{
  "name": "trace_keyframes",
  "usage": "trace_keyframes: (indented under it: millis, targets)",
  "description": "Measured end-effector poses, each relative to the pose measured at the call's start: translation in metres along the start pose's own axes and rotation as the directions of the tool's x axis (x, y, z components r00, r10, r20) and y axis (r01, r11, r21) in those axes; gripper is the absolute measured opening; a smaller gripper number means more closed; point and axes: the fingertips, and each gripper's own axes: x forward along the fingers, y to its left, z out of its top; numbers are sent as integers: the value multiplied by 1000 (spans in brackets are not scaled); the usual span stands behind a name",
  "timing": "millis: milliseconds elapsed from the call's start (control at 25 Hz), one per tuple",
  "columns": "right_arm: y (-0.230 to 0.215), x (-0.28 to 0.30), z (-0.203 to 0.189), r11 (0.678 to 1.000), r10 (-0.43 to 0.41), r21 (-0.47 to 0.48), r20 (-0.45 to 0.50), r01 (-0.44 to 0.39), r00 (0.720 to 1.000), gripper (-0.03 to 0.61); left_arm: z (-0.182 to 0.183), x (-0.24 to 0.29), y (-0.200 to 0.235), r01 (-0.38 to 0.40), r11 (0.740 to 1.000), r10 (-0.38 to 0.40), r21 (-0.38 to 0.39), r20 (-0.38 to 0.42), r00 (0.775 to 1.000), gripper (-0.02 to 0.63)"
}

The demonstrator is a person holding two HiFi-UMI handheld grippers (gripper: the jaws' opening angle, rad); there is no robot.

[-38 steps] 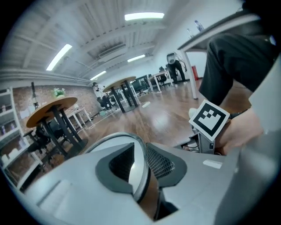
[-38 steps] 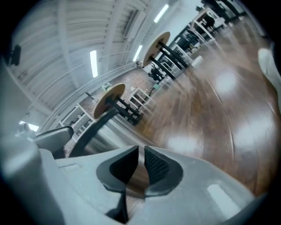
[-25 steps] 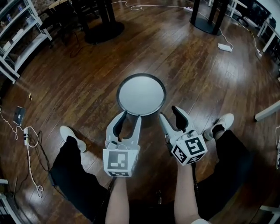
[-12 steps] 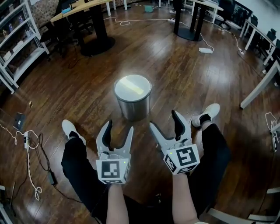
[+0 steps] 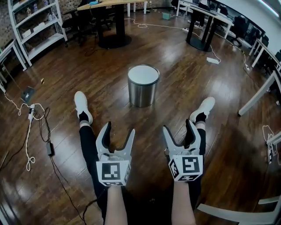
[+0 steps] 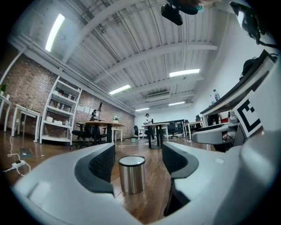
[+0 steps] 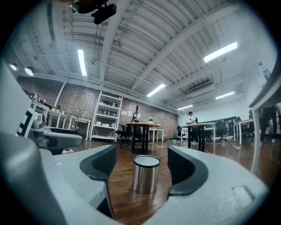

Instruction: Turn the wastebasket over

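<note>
The steel wastebasket (image 5: 143, 85) stands upright on the wooden floor, showing a flat pale top face inside a dark rim. It is well ahead of both grippers, with bare floor between. My left gripper (image 5: 118, 129) is held level over the person's left leg, its jaws opening with nothing between them. My right gripper (image 5: 178, 126) is beside it, open and empty. In the left gripper view the wastebasket (image 6: 132, 174) shows far off between the fingers (image 6: 102, 162). The right gripper view frames the wastebasket (image 7: 146, 174) the same way.
The person's legs stretch out on the floor, white shoes (image 5: 81, 105) (image 5: 202, 107) on either side of the wastebasket. Cables and a power strip (image 5: 30, 112) lie at the left. A shelving rack (image 5: 35, 26) and desks (image 5: 112, 6) stand behind. A white table leg (image 5: 259, 94) is at the right.
Both grippers have drawn back from the wastebasket's sides and their jaws have spread wider. The wastebasket stays standing and now sits much farther away.
</note>
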Motion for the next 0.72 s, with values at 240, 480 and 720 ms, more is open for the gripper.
trace_keyframes:
  millis: [240, 480, 720]
  targets:
    - [5, -67, 5, 1000, -13, -14, 6, 13, 1000, 345, 9, -56, -29, -28, 1000, 28, 9, 8, 1000, 342]
    - [2, -100, 5, 1000, -16, 18, 3, 16, 1000, 345, 12, -86, -52, -28, 999, 28, 26, -6, 1000, 337]
    - [7, -109, 11, 1000, -5, 6, 13, 5, 1000, 345, 21, -97, -54, -44, 998, 44, 53, -3, 999, 337]
